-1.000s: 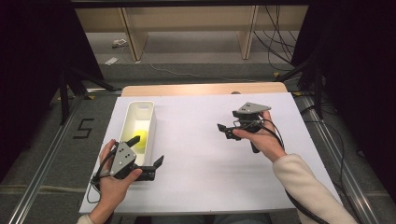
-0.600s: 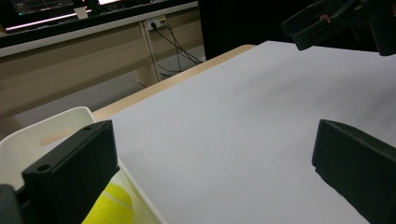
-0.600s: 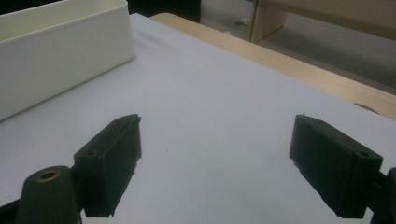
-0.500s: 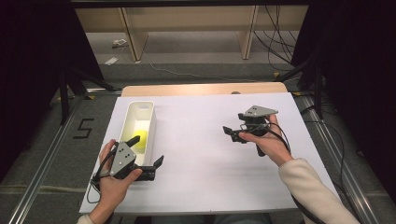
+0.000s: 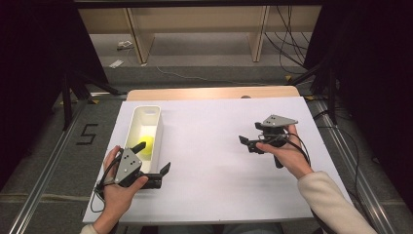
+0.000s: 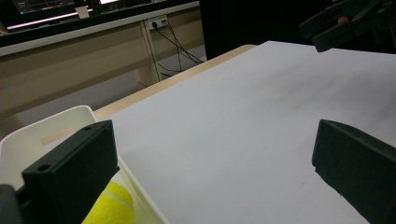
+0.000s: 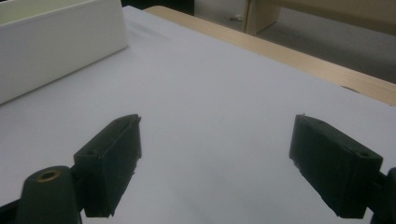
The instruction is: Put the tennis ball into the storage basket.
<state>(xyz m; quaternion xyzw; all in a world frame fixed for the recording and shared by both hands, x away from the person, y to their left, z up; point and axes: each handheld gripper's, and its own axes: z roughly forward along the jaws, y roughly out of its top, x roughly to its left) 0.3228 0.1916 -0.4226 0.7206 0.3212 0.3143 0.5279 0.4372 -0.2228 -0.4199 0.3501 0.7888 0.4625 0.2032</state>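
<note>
A long white bin (image 5: 157, 111) stands on the left of the white table sheet (image 5: 214, 161), with a yellow tennis ball (image 5: 147, 143) inside it. My left gripper (image 5: 154, 156) is open and straddles the bin's near right wall: one jaw is above the ball, the other outside over the sheet. In the left gripper view the ball (image 6: 112, 207) lies under the left jaw, inside the bin's rim (image 6: 70, 116), and the left gripper (image 6: 212, 168) grips nothing. My right gripper (image 5: 249, 134) hovers open over the sheet at right. The right gripper (image 7: 219, 158) is empty, with the bin's wall (image 7: 56, 51) far off.
A strip of wooden table edge (image 5: 209, 92) runs along the far side of the sheet. Beyond it are a grey floor, wooden shelf legs (image 5: 139, 44) and cables. Metal rails (image 5: 44, 185) flank the table. The other hand's gripper (image 6: 341, 21) appears far off in the left gripper view.
My right gripper has drifted a little to the right and toward the person, still open. The left gripper, the bin and the ball have stayed put.
</note>
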